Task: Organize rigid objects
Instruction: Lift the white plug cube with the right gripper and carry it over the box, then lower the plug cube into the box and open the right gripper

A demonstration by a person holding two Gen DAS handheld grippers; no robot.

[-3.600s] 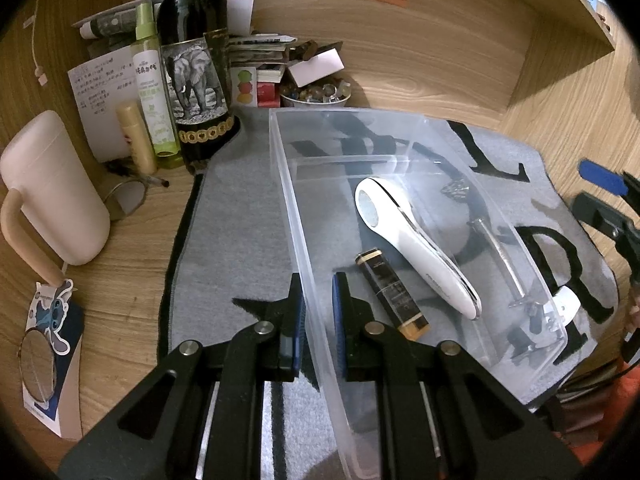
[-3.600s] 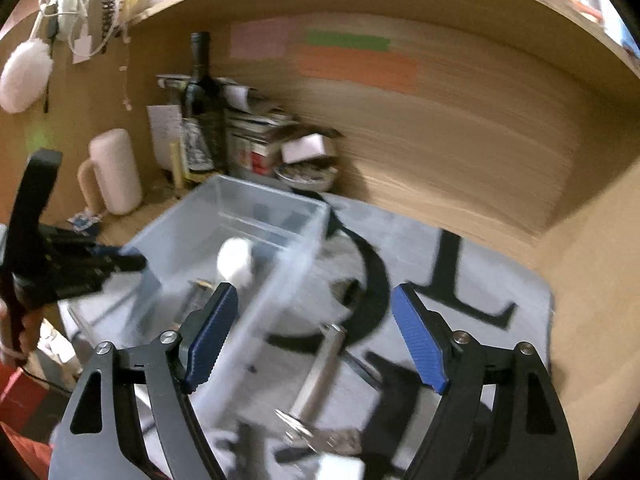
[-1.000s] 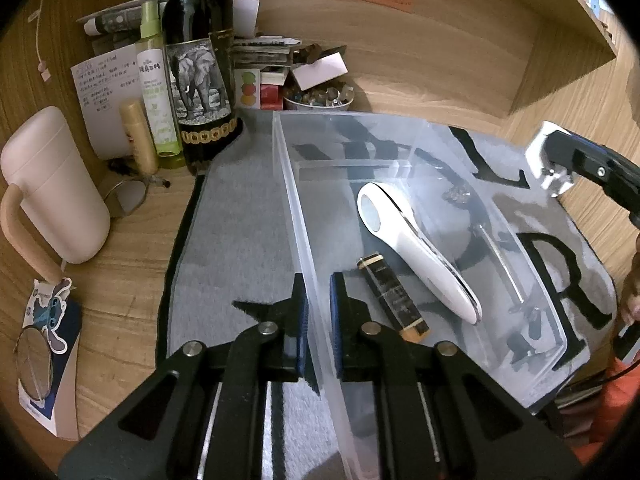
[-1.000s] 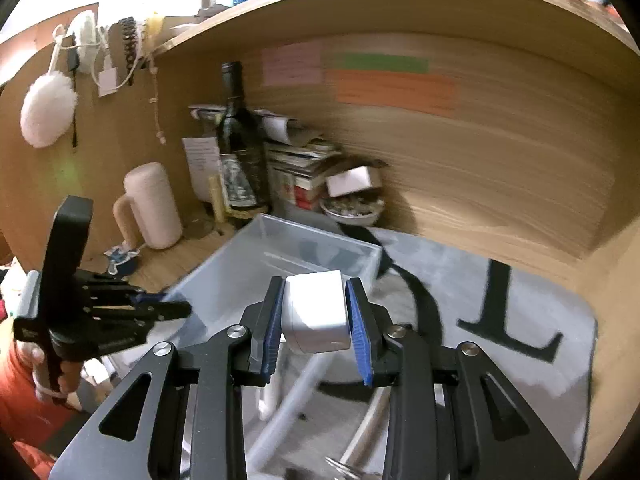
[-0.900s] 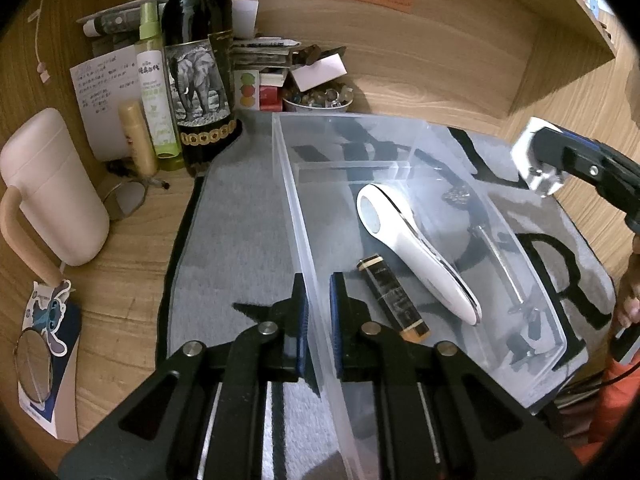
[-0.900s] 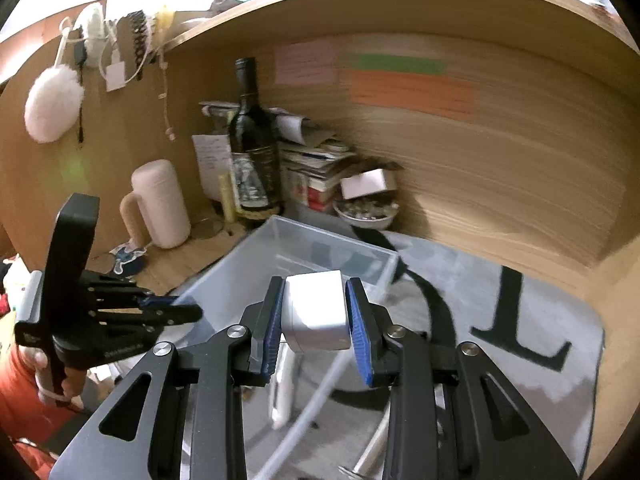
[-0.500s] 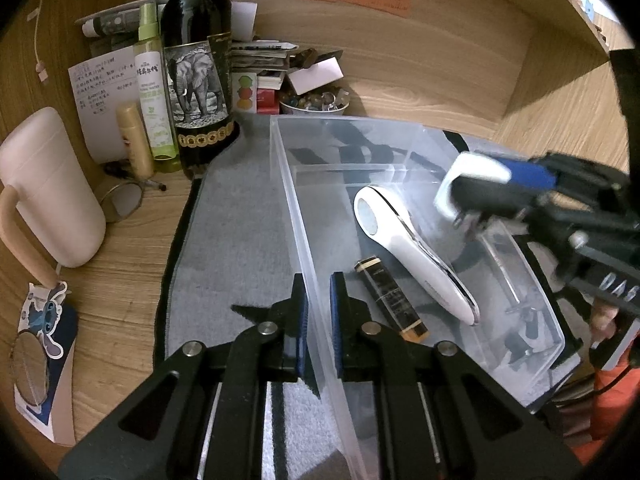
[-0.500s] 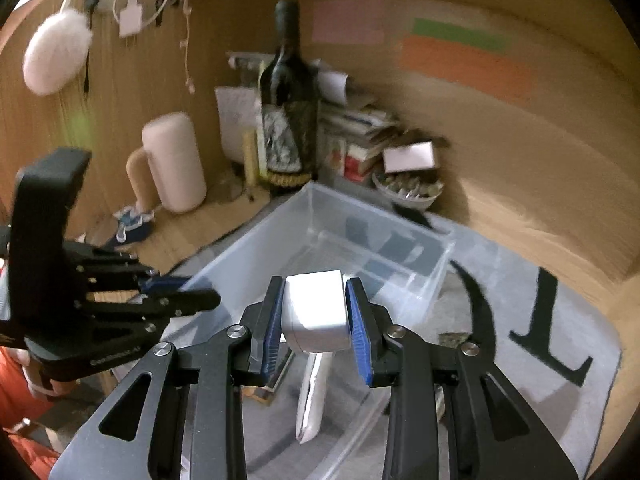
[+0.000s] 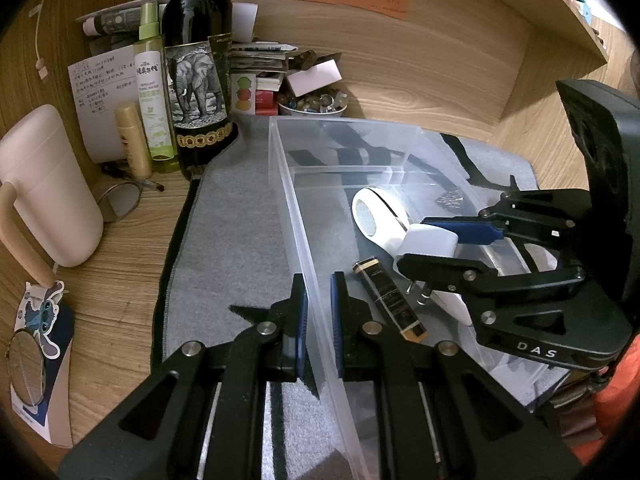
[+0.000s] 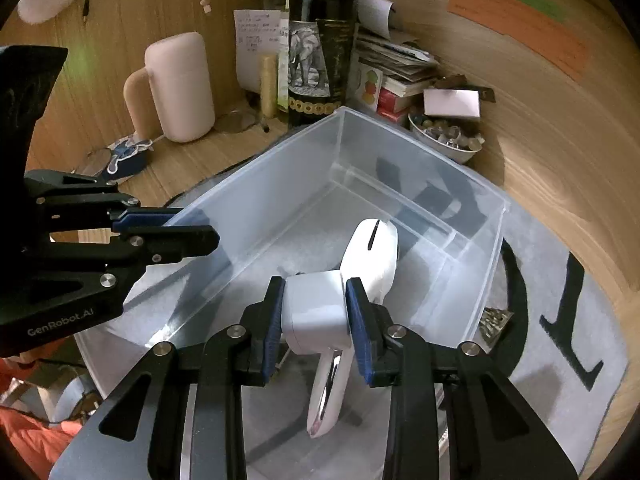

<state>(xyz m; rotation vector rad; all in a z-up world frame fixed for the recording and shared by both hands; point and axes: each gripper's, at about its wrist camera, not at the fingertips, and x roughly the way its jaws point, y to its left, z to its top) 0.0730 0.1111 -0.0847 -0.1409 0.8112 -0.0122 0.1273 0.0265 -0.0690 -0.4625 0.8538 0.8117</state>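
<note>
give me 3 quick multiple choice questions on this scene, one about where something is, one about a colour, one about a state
1. Where is the white plug?
A. on the mat
B. held over the clear bin
C. beside the mug

2. What colour is the mug?
A. pale pink
B. green
C. black

3. What is the left gripper doing?
A. hanging open in the air
B. holding the bottle
C. clamped on the bin wall

Answers: 1 B, the right gripper holds it above the bin floor. 2 A, its body is pale pink. 3 C, its fingers pinch the clear wall.
</note>
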